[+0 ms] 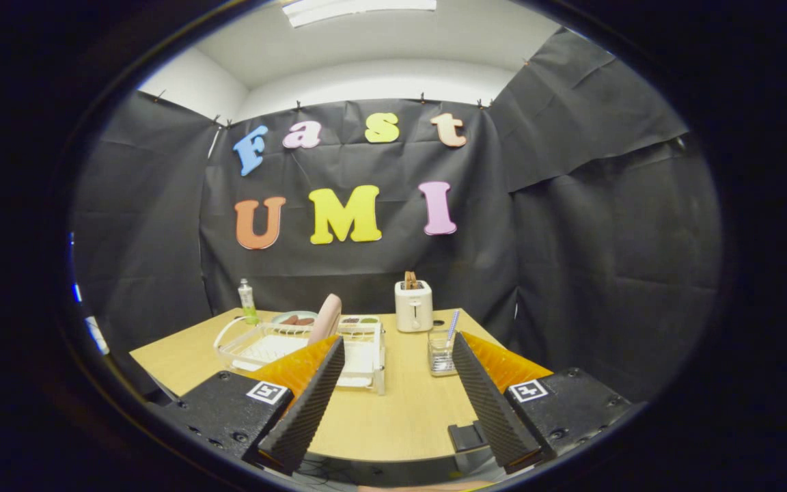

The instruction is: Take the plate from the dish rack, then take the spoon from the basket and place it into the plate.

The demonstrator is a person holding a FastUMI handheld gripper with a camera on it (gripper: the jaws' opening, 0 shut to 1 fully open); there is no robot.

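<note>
Low in the frame, the tongs (393, 372) stand apart over the bench (400, 403) — pink plate (326, 318) upright in the dish rack (284, 345), spoon (453, 324) in its basket (440, 355) at centre.

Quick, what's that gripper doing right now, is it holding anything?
Gripper: open, holding nothing, fingers spread above the table, short of the dish rack and plate.

Mock kitchen booth, black cloth walls (605, 225), toaster (413, 306), dish rack (277, 345)
</note>
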